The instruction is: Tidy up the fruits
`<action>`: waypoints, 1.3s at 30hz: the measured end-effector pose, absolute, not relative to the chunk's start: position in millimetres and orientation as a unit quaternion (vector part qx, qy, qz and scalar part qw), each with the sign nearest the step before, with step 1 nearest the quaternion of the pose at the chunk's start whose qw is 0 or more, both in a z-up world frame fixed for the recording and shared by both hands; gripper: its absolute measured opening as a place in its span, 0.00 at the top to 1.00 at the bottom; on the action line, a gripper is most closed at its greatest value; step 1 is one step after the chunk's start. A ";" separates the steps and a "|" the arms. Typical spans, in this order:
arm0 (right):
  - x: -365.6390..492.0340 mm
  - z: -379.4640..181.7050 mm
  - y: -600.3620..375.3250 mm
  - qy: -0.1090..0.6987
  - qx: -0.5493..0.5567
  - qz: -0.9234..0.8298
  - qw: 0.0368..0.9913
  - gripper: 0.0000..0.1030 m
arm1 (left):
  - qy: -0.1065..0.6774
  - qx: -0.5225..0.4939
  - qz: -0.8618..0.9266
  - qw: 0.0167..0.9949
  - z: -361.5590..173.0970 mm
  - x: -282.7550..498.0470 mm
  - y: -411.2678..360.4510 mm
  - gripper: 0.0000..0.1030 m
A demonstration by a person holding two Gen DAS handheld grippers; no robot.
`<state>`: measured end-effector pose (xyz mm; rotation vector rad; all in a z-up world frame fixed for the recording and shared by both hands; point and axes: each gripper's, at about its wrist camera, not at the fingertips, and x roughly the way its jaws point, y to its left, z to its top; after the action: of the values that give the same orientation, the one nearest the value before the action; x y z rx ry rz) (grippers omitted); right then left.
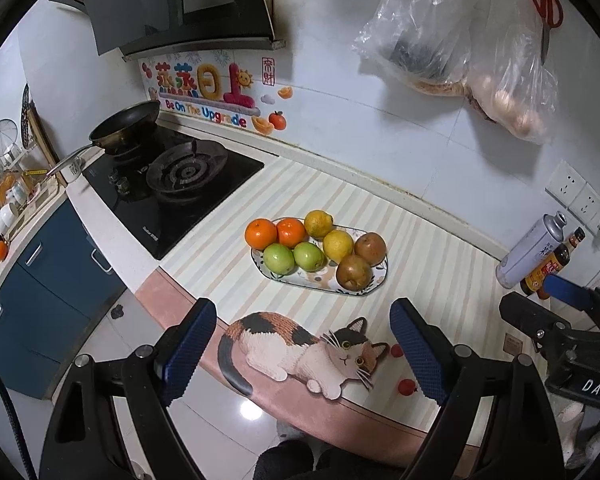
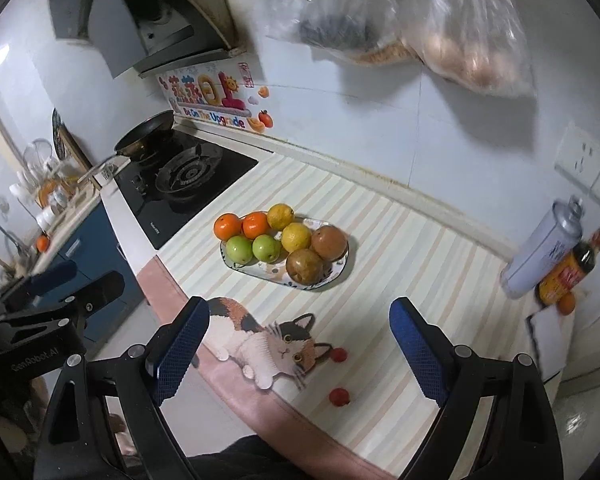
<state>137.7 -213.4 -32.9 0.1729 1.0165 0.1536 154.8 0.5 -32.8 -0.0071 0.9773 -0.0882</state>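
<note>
An oval patterned plate (image 1: 364, 291) (image 2: 334, 278) stands mid-counter on a striped mat. It holds two oranges (image 1: 261, 233), two lemons (image 1: 338, 245), two green apples (image 1: 279, 258) and two brown round fruits (image 1: 354, 273). My left gripper (image 1: 303, 312) hovers open and empty over the mat's near edge, short of the plate. My right gripper (image 2: 300, 308) hangs beside it, also open and empty, and its fingers (image 1: 568, 290) show at the right of the left wrist view. A small orange fruit (image 2: 567, 304) lies by the bottles at the right.
A gas hob (image 1: 180, 192) with a frying pan (image 1: 126, 122) lies left of the mat. A spray can (image 1: 528, 248) and a sauce bottle (image 1: 552, 264) stand at the right. Plastic bags (image 1: 500, 72) hang on the wall. Two small red balls (image 2: 339, 355) sit beside the mat's cat picture (image 2: 276, 344).
</note>
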 end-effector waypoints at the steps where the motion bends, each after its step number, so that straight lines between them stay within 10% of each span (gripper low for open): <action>1: 138.6 -37.8 -218.3 0.490 0.091 0.071 0.864 0.09 | 0.473 -0.002 -0.043 0.880 -36.5 156.3 -1.0 0.14; 9: 149.7 -163.7 -277.5 0.586 0.154 0.024 0.795 0.11 | 0.524 0.059 -0.026 0.849 -105.8 175.7 -39.0 0.00; 20: 127.1 -329.6 -245.9 0.696 0.171 0.064 0.694 0.51 | 0.624 0.118 -0.030 0.772 -219.2 196.3 -78.1 0.00; 24: 121.6 -344.9 -237.6 0.695 0.164 0.074 0.696 0.68 | 0.645 0.116 -0.031 0.755 -240.7 198.6 -81.0 0.00; 34: 103.7 -321.7 -291.8 0.663 0.196 0.019 0.722 0.68 | 0.675 0.056 -0.126 0.724 -275.8 201.1 -127.8 0.02; 39: 91.9 -322.1 -320.5 0.660 0.209 -0.012 0.722 0.68 | 0.697 0.034 -0.176 0.694 -301.6 202.7 -159.5 0.27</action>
<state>91.9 -320.5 -322.1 0.4617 1.4580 -0.0258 202.7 -159.5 -301.6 0.0753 1.5565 -0.3935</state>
